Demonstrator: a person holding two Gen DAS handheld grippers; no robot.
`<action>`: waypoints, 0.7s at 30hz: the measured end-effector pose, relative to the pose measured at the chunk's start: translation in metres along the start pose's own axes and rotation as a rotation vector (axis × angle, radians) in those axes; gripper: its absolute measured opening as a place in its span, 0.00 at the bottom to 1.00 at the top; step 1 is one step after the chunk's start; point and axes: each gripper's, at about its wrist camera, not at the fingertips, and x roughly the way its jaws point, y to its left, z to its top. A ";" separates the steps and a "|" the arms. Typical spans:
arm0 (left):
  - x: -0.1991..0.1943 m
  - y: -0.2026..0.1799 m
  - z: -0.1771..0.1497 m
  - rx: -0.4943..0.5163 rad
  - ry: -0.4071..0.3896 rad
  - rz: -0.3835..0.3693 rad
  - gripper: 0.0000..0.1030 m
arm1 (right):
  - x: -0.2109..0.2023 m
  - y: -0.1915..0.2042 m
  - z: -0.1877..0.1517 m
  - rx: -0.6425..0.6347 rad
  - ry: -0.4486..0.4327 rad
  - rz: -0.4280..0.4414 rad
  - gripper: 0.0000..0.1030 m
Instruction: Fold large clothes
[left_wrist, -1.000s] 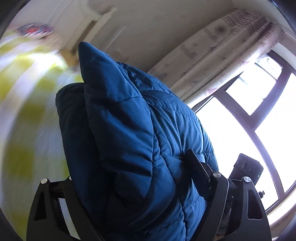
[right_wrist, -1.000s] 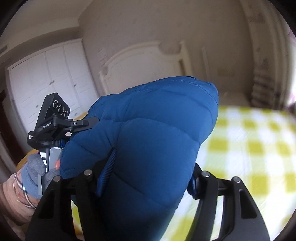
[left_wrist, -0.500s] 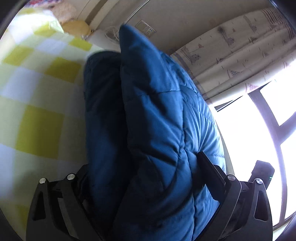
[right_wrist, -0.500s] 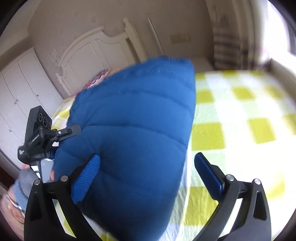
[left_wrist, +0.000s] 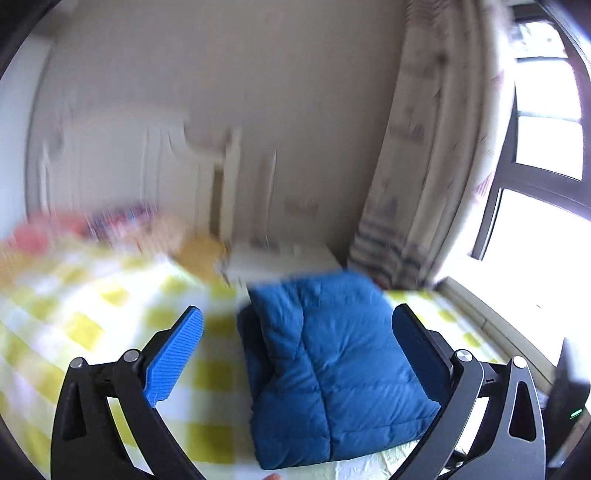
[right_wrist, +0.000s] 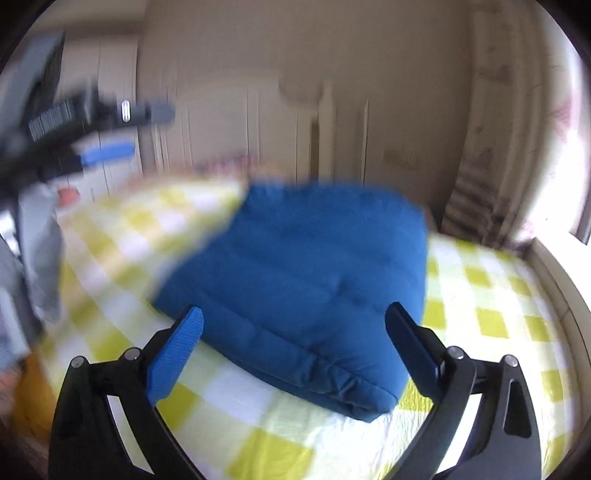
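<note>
A blue quilted puffer jacket (left_wrist: 332, 369) lies folded into a thick square bundle on the yellow and white checked bed (left_wrist: 92, 325). It also shows in the right wrist view (right_wrist: 314, 280). My left gripper (left_wrist: 299, 350) is open and empty, held above the bundle. My right gripper (right_wrist: 295, 347) is open and empty, just in front of the bundle's near edge. The left gripper also shows, blurred, at the upper left of the right wrist view (right_wrist: 110, 129).
A white headboard (right_wrist: 258, 122) and beige wall stand behind the bed (right_wrist: 498, 325). A patterned curtain (left_wrist: 424, 166) and bright window (left_wrist: 546, 147) are at the right. Colourful pillows (left_wrist: 92, 225) lie blurred at the bed's head. Both views are motion-blurred.
Both grippers have let go of the jacket and opened. The bundle now lies on the bed, and both grippers have pulled back and up from it.
</note>
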 end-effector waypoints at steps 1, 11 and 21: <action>-0.018 -0.006 0.008 0.017 -0.028 0.019 0.96 | -0.025 0.000 0.005 0.019 -0.055 0.001 0.98; -0.097 -0.043 -0.024 0.003 -0.086 0.170 0.96 | -0.123 0.014 -0.013 0.073 -0.162 -0.236 0.98; -0.058 -0.069 -0.107 0.156 0.092 0.196 0.96 | -0.090 -0.004 -0.056 0.182 -0.071 -0.307 0.98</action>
